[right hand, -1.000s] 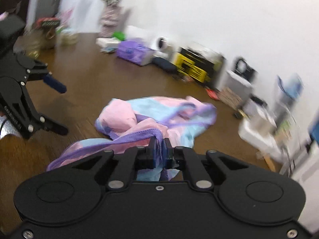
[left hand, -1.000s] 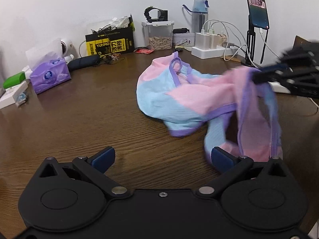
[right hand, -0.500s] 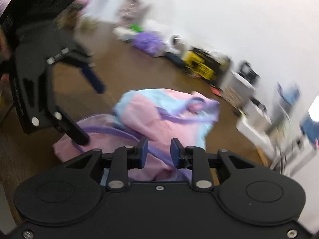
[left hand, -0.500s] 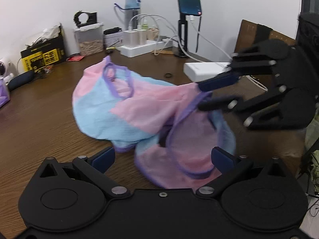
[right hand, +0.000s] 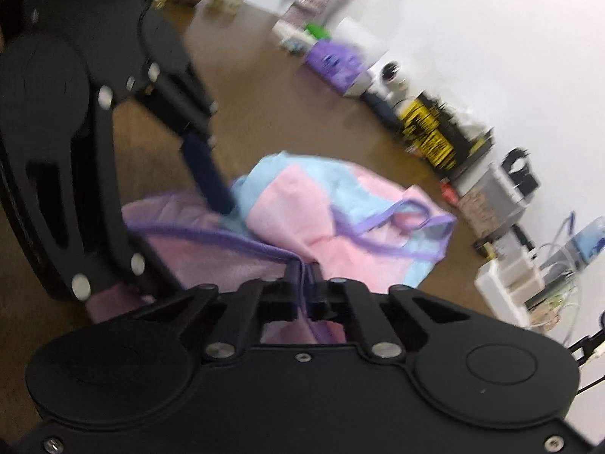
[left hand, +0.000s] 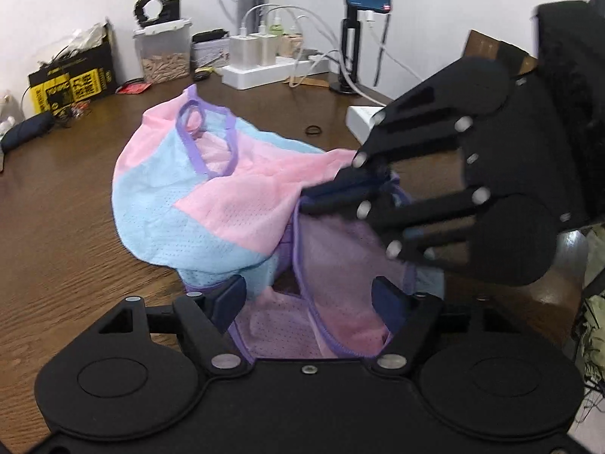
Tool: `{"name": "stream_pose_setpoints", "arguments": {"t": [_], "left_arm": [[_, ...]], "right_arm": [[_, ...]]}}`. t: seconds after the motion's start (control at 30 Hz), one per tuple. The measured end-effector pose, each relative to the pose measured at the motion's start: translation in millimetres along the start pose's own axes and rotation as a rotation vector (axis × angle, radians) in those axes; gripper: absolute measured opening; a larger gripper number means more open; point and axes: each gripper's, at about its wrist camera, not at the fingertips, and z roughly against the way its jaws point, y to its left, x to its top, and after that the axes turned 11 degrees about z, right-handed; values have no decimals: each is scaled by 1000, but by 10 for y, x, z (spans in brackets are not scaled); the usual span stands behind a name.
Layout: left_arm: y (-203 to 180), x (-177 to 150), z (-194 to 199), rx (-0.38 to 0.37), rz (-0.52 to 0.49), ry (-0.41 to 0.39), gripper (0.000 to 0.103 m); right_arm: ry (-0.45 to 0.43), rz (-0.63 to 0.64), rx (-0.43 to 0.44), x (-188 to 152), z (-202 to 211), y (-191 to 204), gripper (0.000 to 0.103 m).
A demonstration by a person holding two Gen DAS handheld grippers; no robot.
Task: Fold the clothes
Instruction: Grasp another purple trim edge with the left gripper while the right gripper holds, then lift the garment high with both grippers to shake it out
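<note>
While the shirt (left hand: pixel 211 204) lies crumpled on the table (left hand: pixel 56 227), the right gripper (right hand: pixel 302 280) pinches its purple hem; the left gripper (left hand: pixel 308 295) hangs spread. Thin, limp mesh; the hem looks likeliest to hold.

Clearance around garment

Bare table (left hand: pixel 56 227) lies open on my left; far edge crowded by power strip (left hand: pixel 272 72), yellow box (left hand: pixel 73 79), jar (left hand: pixel 164 53); right gripper (left hand: pixel 340 193) blocks the right.

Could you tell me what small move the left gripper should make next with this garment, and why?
Probably close the open left gripper on the purple-trimmed hem of the pink-and-blue mesh garment lying between its fingers; the right gripper is already shut on another edge, so both could then spread it flat.
</note>
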Motion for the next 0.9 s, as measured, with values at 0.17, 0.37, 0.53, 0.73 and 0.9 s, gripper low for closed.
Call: {"name": "stream_pose_setpoints", "arguments": {"t": [0.17, 0.37, 0.53, 0.73, 0.9], "left_arm": [[58, 50, 52, -10, 61, -34, 71], [29, 252, 405, -1, 43, -220, 9], [79, 455, 730, 49, 16, -325, 3], [140, 816, 1355, 133, -42, -475, 3], [195, 903, 1591, 178, -60, -506, 3]], "right_arm": [[-77, -25, -100, 84, 308, -115, 4], [-180, -42, -228, 240, 767, -227, 4], [-228, -92, -253, 332, 793, -258, 4], [-267, -195, -224, 429, 577, -229, 37], [-299, -280, -199, 510, 397, -206, 62]]}}
